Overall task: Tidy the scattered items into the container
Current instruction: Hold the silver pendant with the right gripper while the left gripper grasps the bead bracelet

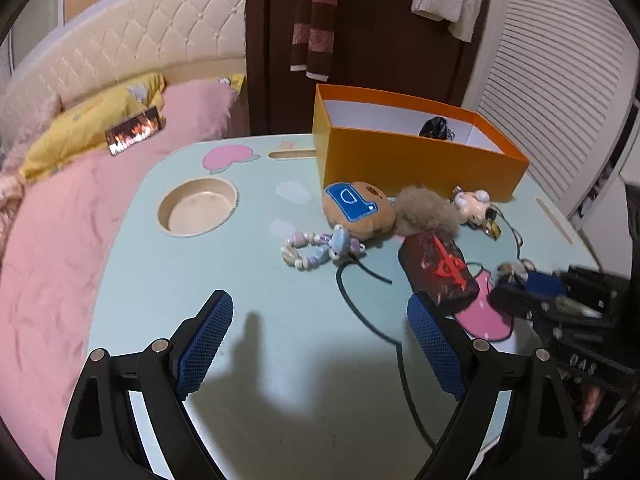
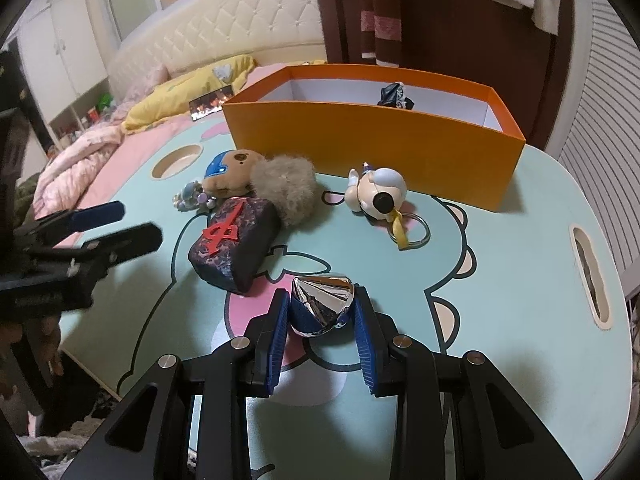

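Note:
An orange box (image 1: 416, 164) (image 2: 360, 148) stands at the table's far side with a black item (image 2: 394, 96) inside. In front of it lie a brown plush with a blue patch (image 1: 358, 210), a fluffy pompom (image 2: 286, 188), a bead bracelet (image 1: 316, 248), a dark block with a red mark (image 2: 234, 240) and a small figure keychain (image 2: 378, 194). My left gripper (image 1: 320, 316) is open and empty over the table. My right gripper (image 2: 322, 308) is shut on a shiny silver cone-shaped item (image 2: 322, 300) just above the table.
The mint cartoon lap table (image 1: 224, 280) has a round cup recess (image 1: 198, 208) and slot handles (image 2: 592, 276). It stands on a bed with pink bedding (image 1: 60, 240), a yellow pillow and a phone (image 1: 134, 136). A dark door is behind.

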Tool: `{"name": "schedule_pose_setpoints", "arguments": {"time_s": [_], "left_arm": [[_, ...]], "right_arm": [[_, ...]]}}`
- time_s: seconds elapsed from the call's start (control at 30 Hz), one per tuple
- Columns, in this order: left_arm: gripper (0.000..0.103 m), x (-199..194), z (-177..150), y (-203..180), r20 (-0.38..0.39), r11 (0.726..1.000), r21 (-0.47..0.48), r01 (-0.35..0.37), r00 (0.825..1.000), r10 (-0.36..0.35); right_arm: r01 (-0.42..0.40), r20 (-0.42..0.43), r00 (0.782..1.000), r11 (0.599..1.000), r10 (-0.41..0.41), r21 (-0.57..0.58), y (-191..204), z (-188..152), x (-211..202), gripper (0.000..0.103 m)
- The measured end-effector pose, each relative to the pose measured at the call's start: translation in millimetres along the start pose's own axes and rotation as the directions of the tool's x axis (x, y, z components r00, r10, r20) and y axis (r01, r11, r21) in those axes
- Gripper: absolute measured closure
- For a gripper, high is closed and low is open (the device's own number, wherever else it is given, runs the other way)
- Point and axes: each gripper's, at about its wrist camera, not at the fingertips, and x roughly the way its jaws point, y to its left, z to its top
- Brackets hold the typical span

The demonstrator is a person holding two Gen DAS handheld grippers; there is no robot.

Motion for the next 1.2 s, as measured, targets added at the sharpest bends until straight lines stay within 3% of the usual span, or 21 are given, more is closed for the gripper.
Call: {"name": "schedule_pose_setpoints", "arguments": {"time_s": [0.27, 0.5, 0.67, 0.83, 0.87, 0.9, 0.93, 1.07, 1.17, 1.2], "left_arm": [[0.014, 20.7, 18.2, 4.9, -0.028, 0.999, 0.05, -0.017, 0.999, 0.018], [0.014, 25.4, 22.6, 1.4, -0.025, 0.992, 0.125, 0.022, 1.0, -0.019], [0.014, 32.6, 25.7, 0.4, -0.035, 0.99, 0.126, 0.057, 0.998, -0.053], [0.014, 41.6, 30.8, -2.5, -0.046, 0.986, 0.161, 0.03, 0.999, -0.023], [0.019, 43.3, 31.8, -3.1, -0.05, 0.986, 0.166, 0.029, 0.999, -0.021], [0.035, 46.2, 32.7, -3.7, -0.06, 0.985, 0.168, 0.031, 0.998, -0.021], [0.045, 50.9, 33.5, -3.8, -0.083, 0.986, 0.166, 0.035, 0.996, -0.021], [0.076, 49.9, 35.7, -9.1, -0.088, 0.981, 0.192, 0.043, 0.996, -0.026], [0.079, 45.0, 32.9, -10.4, -0.092, 0.981, 0.178, 0.076, 0.994, -0.06], [0.088, 43.0, 31.5, -11.1, -0.091, 0.981, 0.181, 0.076, 0.994, -0.06]], "right_arm": [[0.018, 0.008, 1.0, 1.0, -0.018, 0.013, -5.7, -1.6, -2.9, 0.073], [0.01, 0.014, 1.0, 0.999, -0.011, 0.04, -14.1, -2.0, -4.2, 0.073], [0.003, 0.014, 1.0, 0.999, -0.003, 0.041, -15.7, -0.6, -3.2, 0.073], [-0.004, 0.016, 1.0, 0.999, 0.004, 0.051, -18.8, -0.6, -3.7, 0.073], [-0.007, 0.016, 1.0, 0.999, 0.006, 0.054, -19.4, -0.5, -3.7, 0.073], [-0.008, 0.016, 1.0, 0.998, 0.007, 0.055, -19.6, -0.3, -3.8, 0.073], [-0.008, 0.016, 1.0, 0.998, 0.007, 0.055, -19.7, 0.0, -3.8, 0.073], [-0.008, 0.015, 1.0, 0.998, 0.007, 0.055, -19.8, 0.1, -3.8, 0.073], [-0.008, 0.016, 1.0, 0.998, 0.007, 0.056, -19.8, -0.2, -4.1, 0.073], [-0.007, 0.016, 1.0, 0.998, 0.006, 0.056, -19.6, -0.4, -4.2, 0.073]]}}
